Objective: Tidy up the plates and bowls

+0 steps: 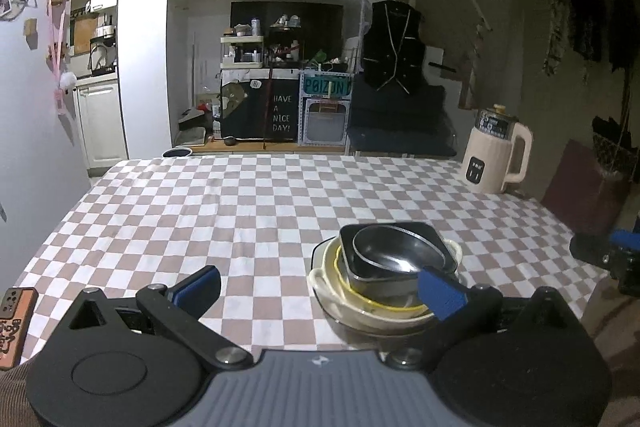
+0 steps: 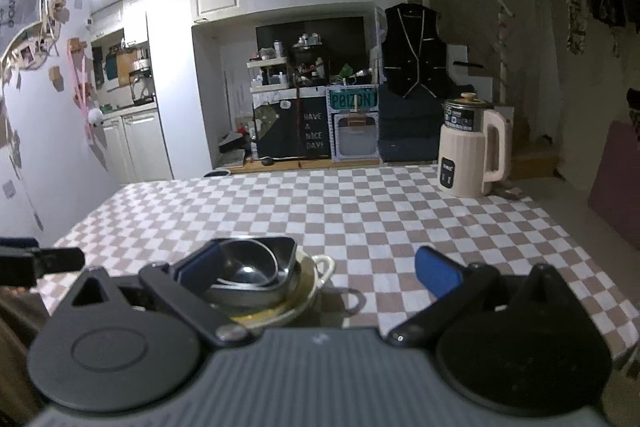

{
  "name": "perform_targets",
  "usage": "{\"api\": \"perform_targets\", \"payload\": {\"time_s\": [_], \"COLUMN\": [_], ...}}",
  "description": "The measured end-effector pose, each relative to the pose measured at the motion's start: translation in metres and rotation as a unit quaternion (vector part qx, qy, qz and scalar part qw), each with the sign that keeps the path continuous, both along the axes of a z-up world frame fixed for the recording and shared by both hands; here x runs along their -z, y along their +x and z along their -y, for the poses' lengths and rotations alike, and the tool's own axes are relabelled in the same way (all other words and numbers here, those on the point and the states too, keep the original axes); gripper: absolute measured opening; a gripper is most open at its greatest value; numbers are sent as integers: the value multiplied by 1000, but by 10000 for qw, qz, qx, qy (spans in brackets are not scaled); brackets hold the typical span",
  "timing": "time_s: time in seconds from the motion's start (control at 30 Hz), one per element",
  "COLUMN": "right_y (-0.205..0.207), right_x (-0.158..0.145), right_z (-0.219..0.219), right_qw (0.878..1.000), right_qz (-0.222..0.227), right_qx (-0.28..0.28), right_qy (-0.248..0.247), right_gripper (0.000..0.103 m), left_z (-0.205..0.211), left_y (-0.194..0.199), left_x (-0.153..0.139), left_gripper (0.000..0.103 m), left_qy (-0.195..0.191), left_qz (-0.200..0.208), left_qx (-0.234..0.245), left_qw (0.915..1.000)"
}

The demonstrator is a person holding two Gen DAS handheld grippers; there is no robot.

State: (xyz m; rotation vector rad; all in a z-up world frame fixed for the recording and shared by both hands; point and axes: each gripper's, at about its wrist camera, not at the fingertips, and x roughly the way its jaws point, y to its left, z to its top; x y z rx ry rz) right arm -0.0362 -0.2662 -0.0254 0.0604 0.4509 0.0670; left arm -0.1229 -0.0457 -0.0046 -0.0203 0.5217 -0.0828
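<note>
Dark metal bowls (image 1: 394, 253) sat nested in cream dishes (image 1: 340, 291) at near right, beside the left gripper (image 1: 320, 291), jaws spread. From the right wrist, the right gripper (image 2: 326, 273) gaped too; stack (image 2: 256, 275) near left. Probably heavy, slippery, breakable: grip the rim.

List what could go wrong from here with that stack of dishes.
1. The round dark bowl sits tilted inside the square dark dish, so a nudge might slide it out.
2. The left gripper is open with one finger right at the stack's edge; a sideways move could shove it.
3. The right gripper is equally close.
</note>
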Motion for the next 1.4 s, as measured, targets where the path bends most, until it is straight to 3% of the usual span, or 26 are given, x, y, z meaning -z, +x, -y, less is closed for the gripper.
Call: {"api": "perform_targets", "payload": {"time_s": [0.3,0.5,1.4], "right_y": [-8,-11,-12], "right_x": [6,15,23], "right_z": [2,-7,-3], "right_qw": [9999,9990,9991], "right_qz": [-68,-83,-156], "right_qx": [111,83,133], "right_qy": [9,-441,-365], "right_gripper": [103,103,103], "left_z": [2,4,8], "left_y": [-11,-12,-12], "left_x": [15,22,24], "left_gripper": [103,103,103], "left_qy": [246,305,291], "left_qz": [-9,11,77], "left_qx": [50,51,131], "left_qw": [9997,9995,9995]}}
